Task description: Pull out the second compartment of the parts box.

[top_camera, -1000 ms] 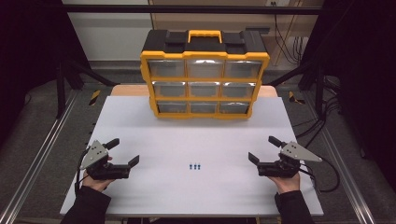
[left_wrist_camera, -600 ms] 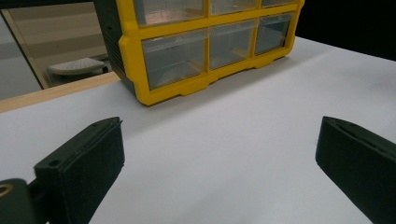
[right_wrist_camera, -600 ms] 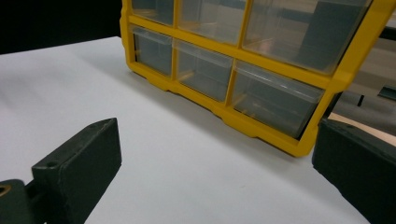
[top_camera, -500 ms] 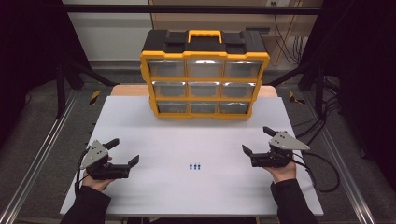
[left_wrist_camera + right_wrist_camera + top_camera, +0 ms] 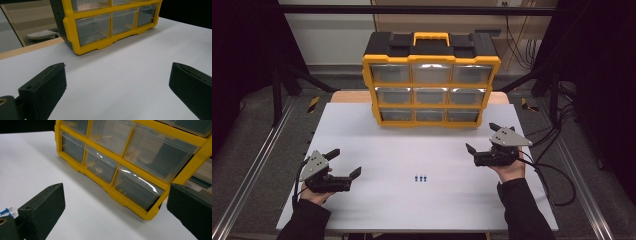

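A yellow and black drawer organizer (image 5: 431, 80) with clear drawers stands at the back of the white table (image 5: 412, 210). Three small blue push pins (image 5: 421, 178) lie in the table's middle front. My left gripper (image 5: 345, 161) rests open at the front left, its jaws wide apart over bare table, facing the organizer (image 5: 110, 25). My right gripper (image 5: 481, 137) is open at the right, raised and close to the organizer's lower right drawers (image 5: 136, 186). The pins (image 5: 6, 211) show at the left edge of the right gripper view.
Black cables (image 5: 557, 175) trail off the table's right side. Metal frame rails (image 5: 252, 165) run along both sides. A wooden board edge (image 5: 347, 97) shows behind the table beside the organizer.
My right gripper has moved forward and up toward the organizer's lower right corner. The left gripper has stayed in place.
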Action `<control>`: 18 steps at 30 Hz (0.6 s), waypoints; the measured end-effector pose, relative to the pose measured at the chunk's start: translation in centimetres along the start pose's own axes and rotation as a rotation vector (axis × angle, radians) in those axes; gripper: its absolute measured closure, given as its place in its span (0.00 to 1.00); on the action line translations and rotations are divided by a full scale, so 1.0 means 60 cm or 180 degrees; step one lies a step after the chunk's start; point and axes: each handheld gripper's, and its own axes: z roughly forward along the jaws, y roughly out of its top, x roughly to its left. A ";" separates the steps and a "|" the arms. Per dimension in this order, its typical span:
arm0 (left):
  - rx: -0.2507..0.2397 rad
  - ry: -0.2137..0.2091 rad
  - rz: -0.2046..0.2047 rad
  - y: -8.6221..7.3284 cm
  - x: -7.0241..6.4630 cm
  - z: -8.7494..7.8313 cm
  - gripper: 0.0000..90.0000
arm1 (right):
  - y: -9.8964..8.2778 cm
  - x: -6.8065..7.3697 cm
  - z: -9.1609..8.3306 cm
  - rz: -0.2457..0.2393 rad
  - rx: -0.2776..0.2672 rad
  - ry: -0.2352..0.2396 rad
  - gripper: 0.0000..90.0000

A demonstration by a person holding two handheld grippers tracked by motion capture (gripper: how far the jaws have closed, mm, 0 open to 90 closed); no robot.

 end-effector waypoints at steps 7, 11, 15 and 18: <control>0.0010 -0.0001 0.0008 0.000 0.000 0.001 0.01 | 0.024 0.002 0.016 -0.0195 0.0045 -0.0033 0.02; 0.0020 -0.0001 0.0022 -0.001 0.000 0.001 0.01 | 0.037 0.006 0.026 -0.0341 0.0060 -0.0055 0.02; 0.0024 0.0000 0.0024 -0.001 -0.001 0.001 0.01 | 0.050 0.007 0.031 -0.0467 0.0047 -0.0068 0.02; 0.0028 -0.0002 0.0031 -0.001 -0.001 0.001 0.01 | 0.060 0.007 0.034 -0.0537 0.0034 -0.0091 0.02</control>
